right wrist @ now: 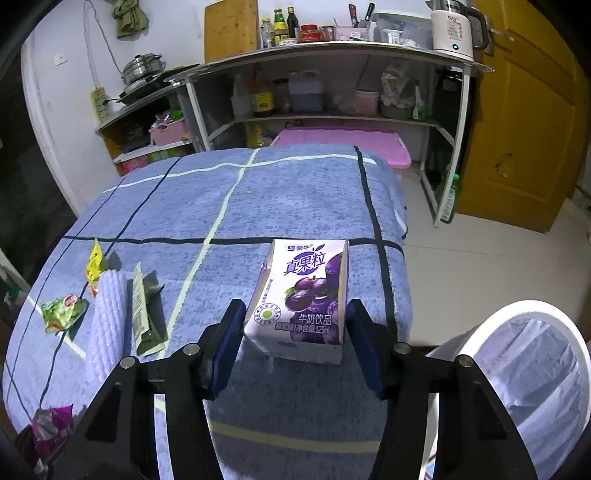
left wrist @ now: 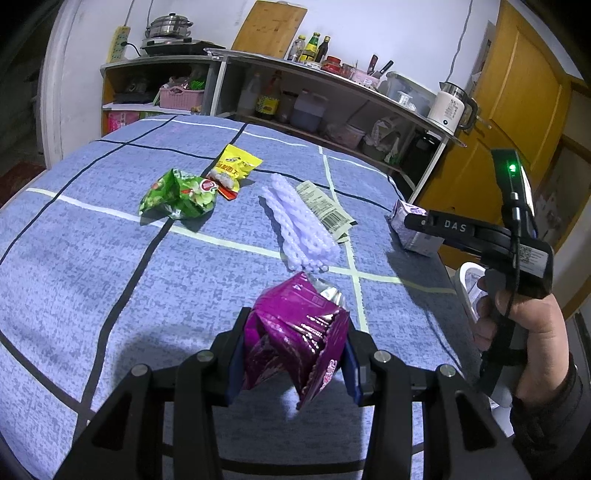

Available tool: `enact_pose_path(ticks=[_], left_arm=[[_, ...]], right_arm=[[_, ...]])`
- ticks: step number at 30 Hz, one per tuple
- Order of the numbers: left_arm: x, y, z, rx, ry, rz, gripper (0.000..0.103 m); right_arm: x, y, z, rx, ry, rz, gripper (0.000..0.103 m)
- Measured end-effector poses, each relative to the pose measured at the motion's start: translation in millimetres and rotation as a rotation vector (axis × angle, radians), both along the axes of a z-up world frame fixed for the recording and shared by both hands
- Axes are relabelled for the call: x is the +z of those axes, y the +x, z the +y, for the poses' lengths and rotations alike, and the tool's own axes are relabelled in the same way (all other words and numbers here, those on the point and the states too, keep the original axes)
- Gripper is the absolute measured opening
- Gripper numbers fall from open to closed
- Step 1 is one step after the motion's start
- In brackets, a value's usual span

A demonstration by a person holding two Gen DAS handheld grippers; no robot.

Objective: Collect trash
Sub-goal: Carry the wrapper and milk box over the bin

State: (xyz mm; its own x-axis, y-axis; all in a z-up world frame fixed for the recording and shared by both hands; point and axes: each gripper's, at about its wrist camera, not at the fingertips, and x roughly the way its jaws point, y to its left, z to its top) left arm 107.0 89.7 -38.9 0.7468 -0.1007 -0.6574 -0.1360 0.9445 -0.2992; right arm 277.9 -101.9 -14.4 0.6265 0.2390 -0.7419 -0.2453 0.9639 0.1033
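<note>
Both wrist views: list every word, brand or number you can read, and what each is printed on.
"真果粒": front of the milk drink carton
"牛奶饮品": same carton, lower front
"125mL": same carton, bottom line
"DAS": side of the right gripper
Purple snack bag, yellow wrapper, green wrapper, barcode packet, kettle and shelf bottles: print is there but too small or blurred to read.

Carton at table right edge; bin beyond on floor; wrappers left.
</note>
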Motion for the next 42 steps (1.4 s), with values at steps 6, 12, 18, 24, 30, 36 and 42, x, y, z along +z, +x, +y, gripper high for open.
enact_pose_path(ticks=[6, 12, 18, 24, 30, 36, 42], left_arm=[[7, -3, -9, -0.01, 0.015, -0.009, 0.045], [15, -8, -23, -0.029, 0.031, -0.021, 0.045], [24, -15, -39, -0.054, 0.045, -0.035, 0.045], [31, -19, -55, -0.083, 0.058, -0.045, 0.045], [38, -21, -70, -0.109, 0.067, -0.054, 0.045], [42, -21, -84, -0.133, 0.075, -0.059, 0.045], [47, -22, -99, -0.165, 0.083, -0.064, 0.045]], right_arm=[[9, -19, -9, 0.031, 0.024, -0.014, 0.057], [16, -45, -25, 0.062, 0.06, -0.017, 0.056], [22, -73, -41, 0.092, 0.088, -0.019, 0.056], [31, -100, -59, 0.103, 0.113, -0.039, 0.056], [38, -122, -74, 0.11, 0.132, -0.056, 0.056], [43, -140, -86, 0.114, 0.144, -0.072, 0.056], [48, -154, -100, 0.11, 0.163, -0.082, 0.056]])
